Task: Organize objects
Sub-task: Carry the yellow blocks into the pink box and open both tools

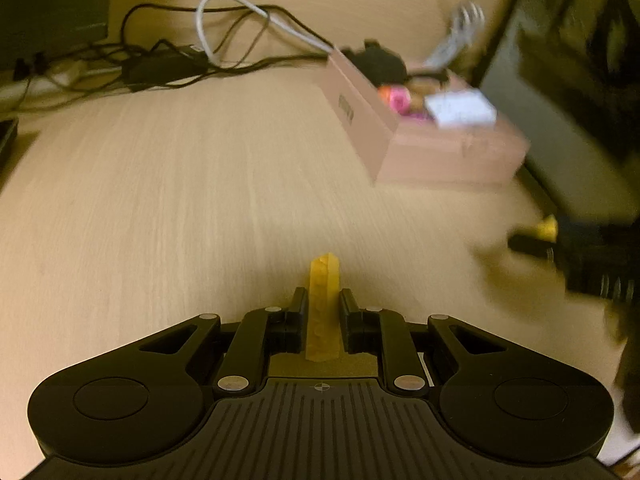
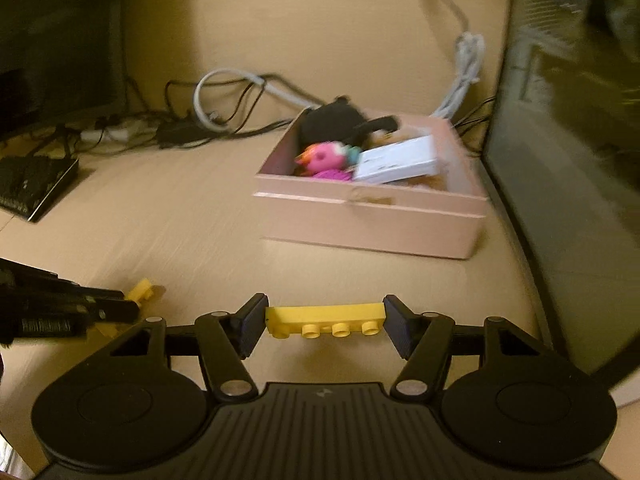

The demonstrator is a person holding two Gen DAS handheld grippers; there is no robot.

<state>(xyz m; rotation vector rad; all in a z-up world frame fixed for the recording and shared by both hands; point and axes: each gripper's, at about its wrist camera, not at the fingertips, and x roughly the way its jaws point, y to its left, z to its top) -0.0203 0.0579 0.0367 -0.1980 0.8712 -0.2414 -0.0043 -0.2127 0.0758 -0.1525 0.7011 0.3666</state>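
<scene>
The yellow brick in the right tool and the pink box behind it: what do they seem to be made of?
The yellow brick looks like moulded plastic with a smooth, slightly glossy finish: even colour, crisp edges and three round studs. The pink box seems to be matt cardboard or thin painted wood: flat straight walls without shine. Blur leaves that open.

Desk clutter beyond the work area

Behind the wooden desk (image 2: pixel 192 216), tangled black cables (image 2: pixel 224 128) and a looped grey cable (image 2: pixel 224 92) lie; a dark monitor (image 2: pixel 560 184) stands at its right edge, a black device (image 2: pixel 32 188) at its left.
</scene>
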